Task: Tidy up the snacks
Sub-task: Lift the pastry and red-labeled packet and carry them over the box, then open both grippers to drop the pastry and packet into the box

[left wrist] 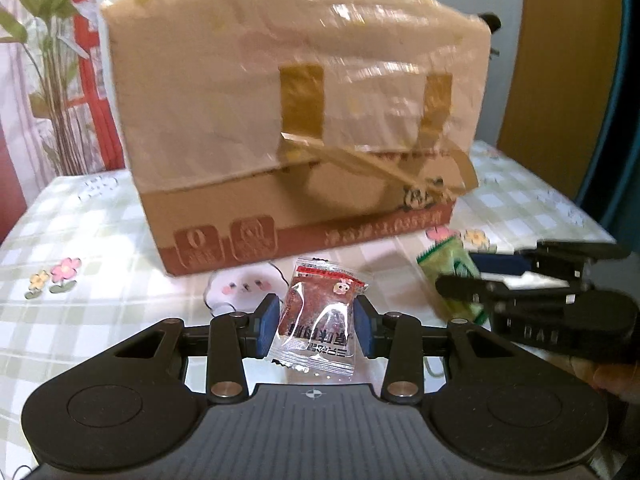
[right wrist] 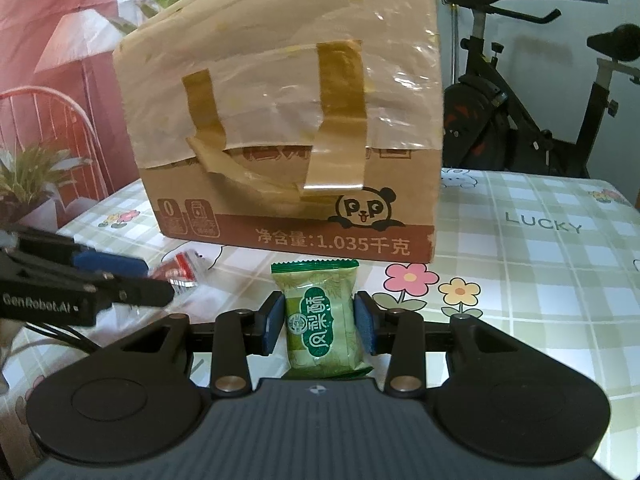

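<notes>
Crinkly clear packet (left wrist: 320,316), glossy green packet (right wrist: 324,324)

A home living room is showing itself here: a counter (right wrist: 540,216) is wearing a pale green checked cloth printed with cartoon flowers and the word LUCKY, and an exercise bike (right wrist: 500,112) is standing just behind it against a plain wall. Leafy houseplants (left wrist: 48,60) are rising at the left beside a pink patterned curtain (right wrist: 48,32), while a taped-up cardboard box (right wrist: 288,120) with a panda print is sitting on the cloth, with a wooden door (left wrist: 568,60) showing at the right
</notes>
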Available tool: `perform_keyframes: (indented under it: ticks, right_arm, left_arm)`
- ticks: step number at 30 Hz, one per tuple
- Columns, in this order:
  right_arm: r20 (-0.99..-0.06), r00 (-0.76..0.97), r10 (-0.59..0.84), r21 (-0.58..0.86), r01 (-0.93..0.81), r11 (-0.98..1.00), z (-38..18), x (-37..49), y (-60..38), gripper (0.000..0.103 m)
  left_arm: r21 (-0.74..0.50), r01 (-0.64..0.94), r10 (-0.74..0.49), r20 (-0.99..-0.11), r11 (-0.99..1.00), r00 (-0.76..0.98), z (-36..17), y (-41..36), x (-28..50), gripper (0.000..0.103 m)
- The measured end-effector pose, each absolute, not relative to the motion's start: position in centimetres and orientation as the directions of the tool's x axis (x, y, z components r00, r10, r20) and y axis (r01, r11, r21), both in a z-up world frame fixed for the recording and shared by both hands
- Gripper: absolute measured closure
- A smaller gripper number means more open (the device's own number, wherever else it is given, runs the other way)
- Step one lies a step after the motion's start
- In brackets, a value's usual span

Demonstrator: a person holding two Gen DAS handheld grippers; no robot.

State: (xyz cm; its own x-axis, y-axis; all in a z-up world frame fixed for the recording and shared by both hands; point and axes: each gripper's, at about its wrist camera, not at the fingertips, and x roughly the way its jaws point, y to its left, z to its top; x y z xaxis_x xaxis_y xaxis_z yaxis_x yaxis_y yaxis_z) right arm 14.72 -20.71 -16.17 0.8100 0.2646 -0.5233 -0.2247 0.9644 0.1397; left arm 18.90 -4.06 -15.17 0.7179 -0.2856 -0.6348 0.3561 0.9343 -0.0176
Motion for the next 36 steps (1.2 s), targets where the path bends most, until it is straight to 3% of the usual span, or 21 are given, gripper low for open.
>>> perform_keyframes:
  ticks: [9,24,32,36]
  right_arm:
    - [-0.493,0.828,0.266,0.113,-0.242,0.964,-14.4,13.1,-19.8,0.064]
    - [-0.278,0.893,0.353,0.047,-0.354,0.934,-5.6,12.2,-17.9,0.065]
    - [-0.142,0.908,0.394,0.021,-0.396,0.918,1.0,15.6,-17.9,0.065]
    - [-0.097,0.907,0.409,0.012,-0.410,0.912,3.5,18.1,-17.6,0.065]
  left_arm:
    - [-0.014,0.351,-0.304,-0.532,0.936,0.790,-11.2,-1.8,17.3,0.060]
    - [-0.033,0.343,-0.334,-0.337,0.939,0.880,-3.9,0.1,17.8,0.060]
    - [-0.045,0.336,-0.338,-0.224,0.941,0.914,1.1,-0.1,22.1,0.060]
    - [-0.029,0.322,-0.320,-0.214,0.946,0.923,2.0,-0.7,24.7,0.060]
